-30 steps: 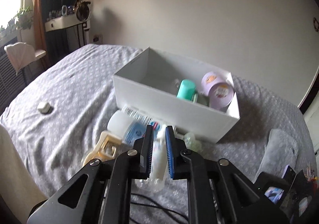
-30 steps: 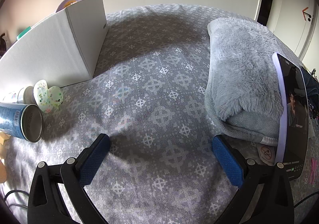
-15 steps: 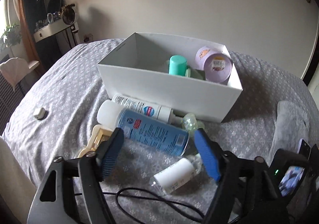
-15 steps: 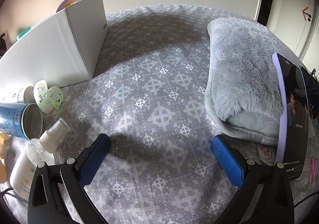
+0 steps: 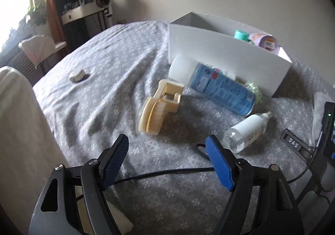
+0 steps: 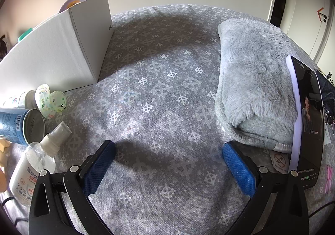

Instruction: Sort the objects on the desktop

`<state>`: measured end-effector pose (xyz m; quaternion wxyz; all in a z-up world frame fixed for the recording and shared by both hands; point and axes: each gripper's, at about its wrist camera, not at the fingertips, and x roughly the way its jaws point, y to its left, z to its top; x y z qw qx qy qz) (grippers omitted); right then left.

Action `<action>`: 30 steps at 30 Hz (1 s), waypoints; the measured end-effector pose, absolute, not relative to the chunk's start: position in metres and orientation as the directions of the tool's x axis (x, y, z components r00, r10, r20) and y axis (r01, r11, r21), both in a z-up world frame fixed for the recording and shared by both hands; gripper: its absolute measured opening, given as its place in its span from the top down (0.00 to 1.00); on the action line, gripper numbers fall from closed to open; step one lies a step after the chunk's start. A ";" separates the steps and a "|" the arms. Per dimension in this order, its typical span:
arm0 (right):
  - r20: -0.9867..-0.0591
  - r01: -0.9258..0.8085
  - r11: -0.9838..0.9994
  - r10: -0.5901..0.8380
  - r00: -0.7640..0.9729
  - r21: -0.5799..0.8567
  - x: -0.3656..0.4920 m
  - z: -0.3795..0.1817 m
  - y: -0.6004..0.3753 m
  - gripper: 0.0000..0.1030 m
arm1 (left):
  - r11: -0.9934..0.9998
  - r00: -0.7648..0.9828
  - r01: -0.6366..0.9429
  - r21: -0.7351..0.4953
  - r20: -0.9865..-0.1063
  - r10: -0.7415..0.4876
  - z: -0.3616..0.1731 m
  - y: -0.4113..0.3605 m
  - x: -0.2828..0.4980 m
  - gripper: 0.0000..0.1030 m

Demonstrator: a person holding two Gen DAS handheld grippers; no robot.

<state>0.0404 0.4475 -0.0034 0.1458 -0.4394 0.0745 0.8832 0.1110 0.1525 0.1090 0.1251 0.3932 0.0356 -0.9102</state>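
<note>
My left gripper [image 5: 166, 143] hangs open over the grey bedcover with nothing between its fingers. Just beyond it lies a cream brush [image 5: 155, 109]. To the right of that are a blue spray can [image 5: 222, 88] on its side and a small clear spray bottle [image 5: 247, 130], also lying down. Behind them stands the white box [image 5: 226, 57], holding a teal-capped bottle [image 5: 240, 34] and a purple jar [image 5: 266, 40]. My right gripper [image 6: 168, 148] is open above bare bedcover, with the spray bottle [image 6: 35, 164], the can [image 6: 18, 124] and a green pacifier [image 6: 50, 101] to its left.
A folded grey towel [image 6: 251, 88] and a propped phone [image 6: 305, 120] lie to the right. A black cable [image 5: 167, 172] runs across the bedcover under my left gripper. A small white object [image 5: 77, 75] sits far left, and a white tube [image 6: 18, 100] rests against the box.
My left gripper opened and let go of the small spray bottle, which now lies on the bed. It then swung left and down towards the brush. The right gripper stayed still.
</note>
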 end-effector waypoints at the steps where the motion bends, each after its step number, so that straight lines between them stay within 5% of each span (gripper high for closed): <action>1: -0.798 -0.323 -0.946 0.192 -0.571 0.004 0.040 -0.003 0.448 0.00 | -0.975 -0.678 0.214 0.065 -0.708 -0.196 0.116 0.163 0.108 0.26; 4: -0.798 -0.323 -0.946 0.192 -0.571 0.004 0.040 -0.003 0.448 0.00 | -0.991 -0.721 0.060 0.116 -0.682 -0.124 0.133 0.200 0.088 0.24; 16: -0.798 -0.324 -0.946 0.193 -0.572 0.004 0.041 -0.003 0.447 0.00 | -0.950 -0.422 -0.262 0.169 -0.906 -0.044 0.051 0.254 -0.007 0.22; 18: -0.798 -0.324 -0.946 0.193 -0.571 0.003 0.040 -0.004 0.447 0.00 | -0.960 -0.410 -0.250 0.128 -0.912 -0.014 0.043 0.252 -0.011 0.27; 20: -0.798 -0.324 -0.946 0.195 -0.570 0.000 0.039 -0.004 0.447 0.00 | -0.975 -0.428 -0.216 0.057 -0.903 0.042 0.044 0.245 -0.007 0.46; 23: -0.798 -0.324 -0.946 0.195 -0.570 0.001 0.040 -0.004 0.447 0.00 | -0.975 -0.452 -0.207 0.087 -0.892 0.017 0.048 0.253 0.003 0.59; 30: -0.798 -0.324 -0.946 0.194 -0.570 0.001 0.040 -0.004 0.447 0.00 | -0.964 -0.559 -0.210 0.165 -0.829 -0.020 0.083 0.265 0.038 0.62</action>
